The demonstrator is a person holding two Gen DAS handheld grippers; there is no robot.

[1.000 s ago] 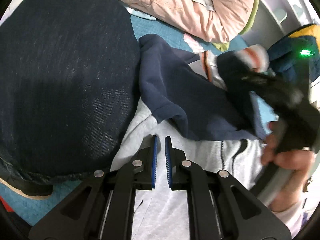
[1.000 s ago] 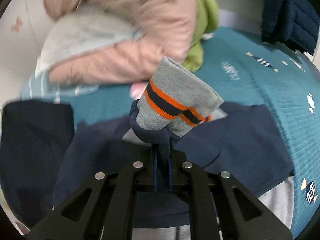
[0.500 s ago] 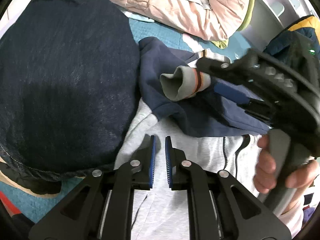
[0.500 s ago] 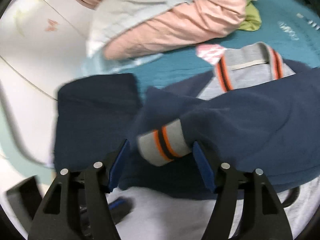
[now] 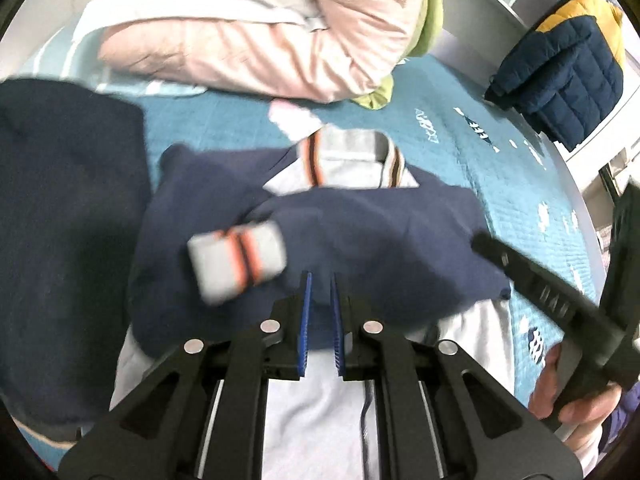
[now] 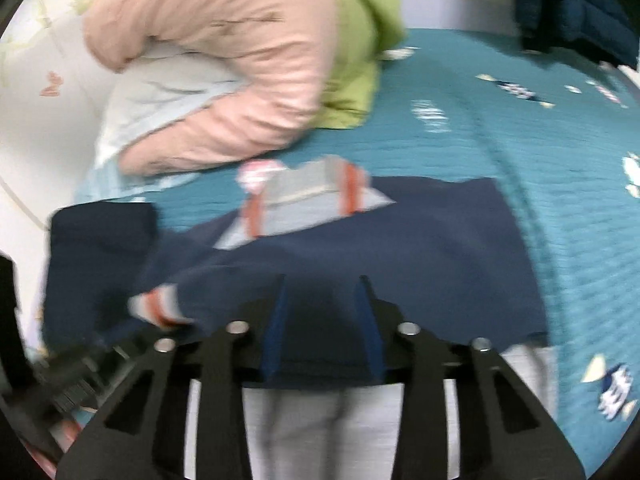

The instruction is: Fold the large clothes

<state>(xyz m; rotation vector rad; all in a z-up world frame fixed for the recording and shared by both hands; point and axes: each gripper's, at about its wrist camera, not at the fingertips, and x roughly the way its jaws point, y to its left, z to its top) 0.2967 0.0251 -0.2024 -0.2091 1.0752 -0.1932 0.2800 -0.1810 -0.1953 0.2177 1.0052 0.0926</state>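
While the teal quilted bed cover (image 5: 460, 152) fills most of both views, with a pink and green duvet (image 5: 280, 28) heaped at the top and a dark folded garment (image 5: 60, 240) at the left edge, the grey and navy jacket (image 5: 380, 248) lies spread mid-frame, its navy sleeves folded across the chest. The left gripper (image 5: 320, 280) hovers over the sleeves, pressed nearly together and empty. The right gripper (image 6: 322, 284), blurred, is closing with nothing between its pads; the striped cuff (image 5: 238, 258) lies free to the left.

Closing, empty hand-held gripper (image 6: 322, 312) above navy jacket (image 6: 400, 248).
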